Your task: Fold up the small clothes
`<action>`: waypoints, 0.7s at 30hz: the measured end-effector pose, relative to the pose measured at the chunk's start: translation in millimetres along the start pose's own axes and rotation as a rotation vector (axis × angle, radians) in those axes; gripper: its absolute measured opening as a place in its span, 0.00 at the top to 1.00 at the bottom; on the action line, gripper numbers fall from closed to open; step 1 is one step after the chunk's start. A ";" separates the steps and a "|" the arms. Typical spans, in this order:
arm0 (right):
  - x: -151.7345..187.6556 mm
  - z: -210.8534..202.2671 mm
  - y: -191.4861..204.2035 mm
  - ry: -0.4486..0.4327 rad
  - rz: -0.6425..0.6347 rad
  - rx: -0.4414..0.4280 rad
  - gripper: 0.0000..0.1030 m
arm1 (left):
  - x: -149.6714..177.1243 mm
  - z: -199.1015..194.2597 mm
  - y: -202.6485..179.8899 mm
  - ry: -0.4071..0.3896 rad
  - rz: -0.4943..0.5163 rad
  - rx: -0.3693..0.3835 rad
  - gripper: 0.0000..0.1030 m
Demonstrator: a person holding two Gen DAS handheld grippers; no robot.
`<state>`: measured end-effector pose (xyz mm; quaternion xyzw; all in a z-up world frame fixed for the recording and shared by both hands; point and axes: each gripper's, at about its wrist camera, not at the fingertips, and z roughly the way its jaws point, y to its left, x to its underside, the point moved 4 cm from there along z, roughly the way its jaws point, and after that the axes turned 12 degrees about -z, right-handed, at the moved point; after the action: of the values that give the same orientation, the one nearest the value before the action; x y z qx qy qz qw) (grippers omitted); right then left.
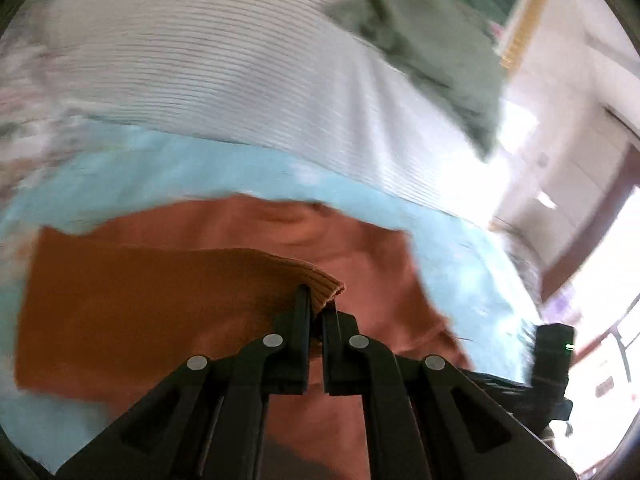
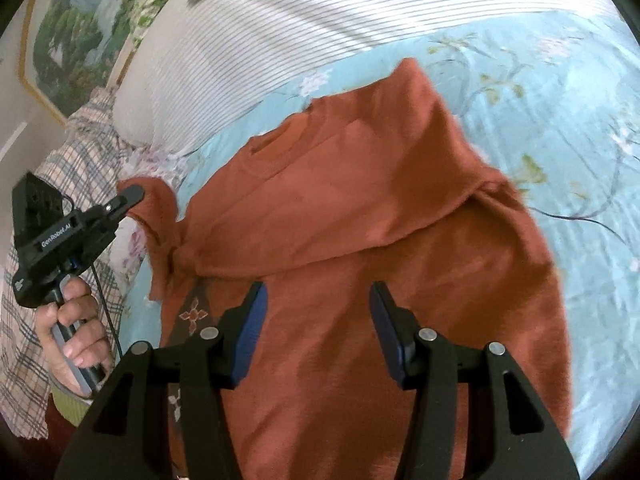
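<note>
A rust-orange sweater (image 2: 360, 208) lies on a light blue flowered bedsheet (image 2: 560, 120), neck toward the pillow; its right sleeve is folded across the chest. My left gripper (image 1: 318, 302) is shut on the ribbed cuff (image 1: 320, 280) of the other sleeve and holds it lifted; it also shows at the left of the right wrist view (image 2: 130, 194), gripping that sleeve (image 2: 160, 216). My right gripper (image 2: 316, 292) is open and empty, hovering over the sweater's lower body.
A white striped pillow (image 2: 280, 40) lies beyond the sweater. A green garment (image 1: 420, 40) rests on it. A plaid cloth (image 2: 80, 152) is at the left, near the bed edge. A landscape picture (image 2: 80, 40) hangs on the wall.
</note>
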<state>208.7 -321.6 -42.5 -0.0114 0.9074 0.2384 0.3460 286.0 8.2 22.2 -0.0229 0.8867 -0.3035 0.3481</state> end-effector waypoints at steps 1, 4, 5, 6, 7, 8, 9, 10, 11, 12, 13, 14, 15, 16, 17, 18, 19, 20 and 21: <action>0.5 -2.7 -4.8 -0.004 0.006 0.007 0.47 | 4.1 14.6 -19.2 0.025 0.024 0.024 0.97; 2.2 -9.6 -19.6 -0.011 0.028 0.030 0.47 | 13.3 52.7 -56.9 0.082 0.070 0.073 0.97; 2.7 -10.7 -24.1 -0.009 0.034 0.033 0.47 | 19.7 70.0 -69.2 0.108 0.077 0.089 0.97; 3.5 -11.4 -27.8 -0.003 0.040 0.038 0.47 | 24.7 82.1 -79.2 0.129 0.085 0.096 0.97; 3.7 -11.8 -31.5 -0.001 0.044 0.042 0.47 | 30.1 99.7 -88.2 0.151 0.094 0.097 0.97; 4.6 -12.6 -33.8 -0.001 0.046 0.042 0.47 | 34.3 113.4 -94.6 0.164 0.100 0.091 0.97; 4.6 -12.9 -36.3 0.000 0.047 0.043 0.47 | 37.4 126.6 -98.1 0.177 0.104 0.084 0.97; 4.6 -12.9 -37.8 0.000 0.048 0.044 0.47 | 41.0 139.2 -99.5 0.191 0.107 0.074 0.97; 4.3 -12.6 -38.7 0.000 0.049 0.046 0.47 | 44.4 152.1 -97.8 0.206 0.106 0.063 0.97; 3.1 -11.6 -39.8 0.000 0.051 0.046 0.47 | 48.3 164.5 -96.7 0.221 0.107 0.051 0.97; 2.4 -10.4 -40.8 0.001 0.052 0.044 0.47 | 51.7 172.7 -92.8 0.235 0.110 0.041 0.97; 1.5 -9.0 -41.4 0.001 0.055 0.043 0.47 | 55.6 180.8 -88.1 0.251 0.109 0.026 0.97; 0.3 -7.1 -42.2 0.002 0.057 0.043 0.47 | 57.5 188.6 -84.3 0.267 0.106 0.015 0.95; -1.0 -5.4 -42.1 0.003 0.058 0.044 0.46 | 59.5 194.3 -80.3 0.281 0.101 0.004 0.93; -2.6 -3.2 -42.0 0.004 0.058 0.045 0.42 | 62.4 196.9 -75.4 0.289 0.091 -0.008 0.88; -5.1 -0.2 -41.8 0.004 0.056 0.046 0.40 | 63.9 195.1 -72.1 0.292 0.085 -0.014 0.77; -7.7 2.4 -41.7 0.005 0.051 0.046 0.38 | 65.5 190.8 -69.4 0.289 0.081 -0.019 0.70; -11.9 6.5 -40.7 0.007 0.043 0.044 0.38 | 66.3 182.2 -66.0 0.278 0.078 -0.024 0.56; -15.4 10.2 -38.5 0.008 0.033 0.041 0.38 | 67.1 171.1 -61.4 0.261 0.078 -0.028 0.49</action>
<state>233.9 -353.5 -55.7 0.0099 0.9136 0.2255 0.3383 332.7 -148.1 -82.3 0.0463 0.9287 -0.2781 0.2409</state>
